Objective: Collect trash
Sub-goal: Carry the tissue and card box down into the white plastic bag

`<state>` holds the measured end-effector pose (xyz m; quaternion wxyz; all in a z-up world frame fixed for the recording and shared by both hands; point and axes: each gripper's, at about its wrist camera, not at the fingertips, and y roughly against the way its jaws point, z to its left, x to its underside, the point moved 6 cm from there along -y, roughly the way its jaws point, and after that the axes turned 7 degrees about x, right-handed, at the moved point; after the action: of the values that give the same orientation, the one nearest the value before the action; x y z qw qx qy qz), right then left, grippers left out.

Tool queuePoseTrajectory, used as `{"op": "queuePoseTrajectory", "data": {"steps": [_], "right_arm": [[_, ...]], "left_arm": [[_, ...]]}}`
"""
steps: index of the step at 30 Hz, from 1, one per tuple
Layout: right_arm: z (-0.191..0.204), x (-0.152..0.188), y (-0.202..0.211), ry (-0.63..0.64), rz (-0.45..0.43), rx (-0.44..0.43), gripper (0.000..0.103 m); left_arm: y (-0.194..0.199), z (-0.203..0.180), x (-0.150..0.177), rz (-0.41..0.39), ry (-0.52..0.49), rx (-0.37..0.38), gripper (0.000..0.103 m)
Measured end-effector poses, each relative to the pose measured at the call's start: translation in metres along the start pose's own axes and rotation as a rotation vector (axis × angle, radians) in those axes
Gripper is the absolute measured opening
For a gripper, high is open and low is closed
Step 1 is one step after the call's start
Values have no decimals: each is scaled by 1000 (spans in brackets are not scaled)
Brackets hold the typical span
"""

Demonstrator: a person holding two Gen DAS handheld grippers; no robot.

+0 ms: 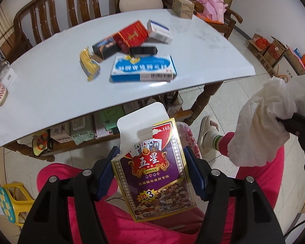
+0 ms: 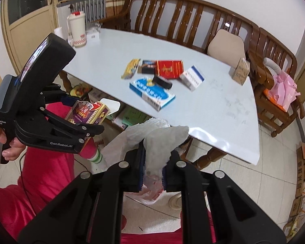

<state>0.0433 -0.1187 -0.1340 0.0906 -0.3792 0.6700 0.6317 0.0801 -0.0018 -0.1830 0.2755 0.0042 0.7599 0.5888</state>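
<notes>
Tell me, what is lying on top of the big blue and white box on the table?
A small black box lies across the flat blue and white cardboard box, beside a small yellow bit. The print beneath the black box is covered.

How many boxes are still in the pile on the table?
6 visible: yellow box at the left end, dark box, red box, white-and-blue box at the right end, black box, big blue box nearest. More may hide underneath.

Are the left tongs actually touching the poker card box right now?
Touching. The left wrist view shows the left tongs with both blue pads pressed against the sides of the poker card box, holding it clear of the table.
</notes>
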Motion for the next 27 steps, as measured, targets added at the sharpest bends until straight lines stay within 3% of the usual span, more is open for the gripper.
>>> {"op": "queuePoseTrajectory", "data": {"steps": [27], "right_arm": [[-9,66,-117,-83,201,-19,14]], "left_arm": [[-130,3,31,216,42,49,62]]}}
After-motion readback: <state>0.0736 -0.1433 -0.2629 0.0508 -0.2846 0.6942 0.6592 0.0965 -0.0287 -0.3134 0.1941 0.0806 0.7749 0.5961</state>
